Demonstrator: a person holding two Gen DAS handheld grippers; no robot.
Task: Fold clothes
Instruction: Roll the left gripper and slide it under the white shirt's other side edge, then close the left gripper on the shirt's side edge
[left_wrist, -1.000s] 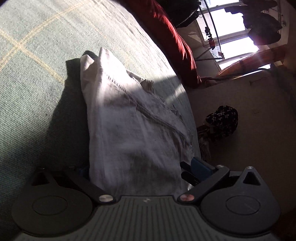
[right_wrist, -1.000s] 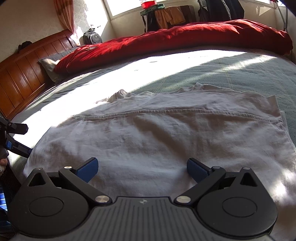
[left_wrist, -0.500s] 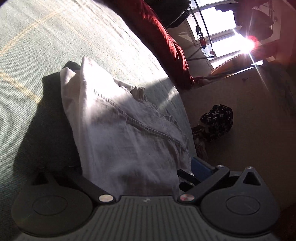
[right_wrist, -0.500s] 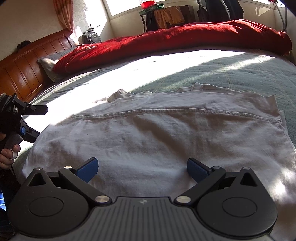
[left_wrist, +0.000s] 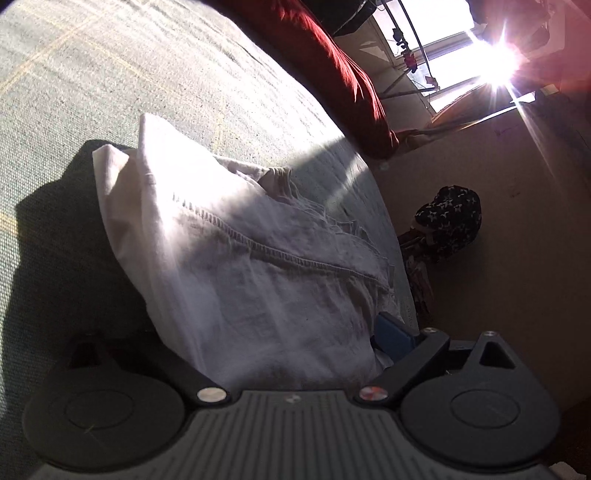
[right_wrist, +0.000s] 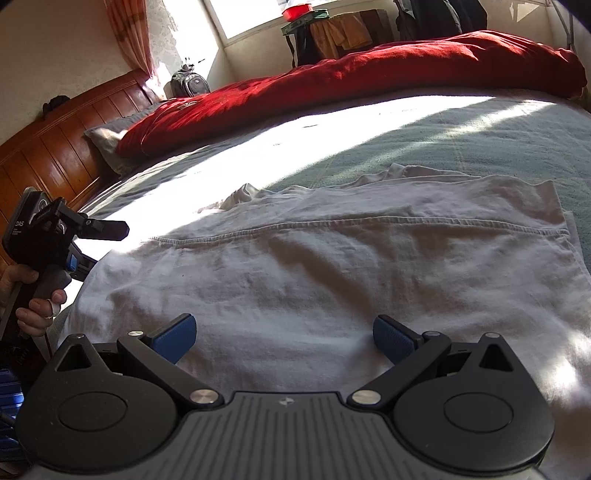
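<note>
1. Currently, my right hand-held gripper (right_wrist: 283, 338) hovers low over the near edge of the white garment (right_wrist: 332, 273), its blue pads (right_wrist: 393, 338) spread wide apart with nothing between them.
2. My left hand-held gripper (left_wrist: 280, 343) has garment fabric (left_wrist: 236, 266) bunched between its fingers; only one blue pad (left_wrist: 393, 338) shows, so I cannot tell whether it is clenched on the cloth.
3. In the right wrist view, the left hand-held gripper (right_wrist: 79, 240) sits at the garment's left edge, held in my left hand (right_wrist: 31, 295).
4. The garment lies spread flat on the grey-green bed cover (right_wrist: 480, 140), a stitched seam running across it.
5. Beyond it, a red blanket (right_wrist: 369, 85) lies along the far side of the bed, beside the wooden headboard (right_wrist: 62, 147).
</note>
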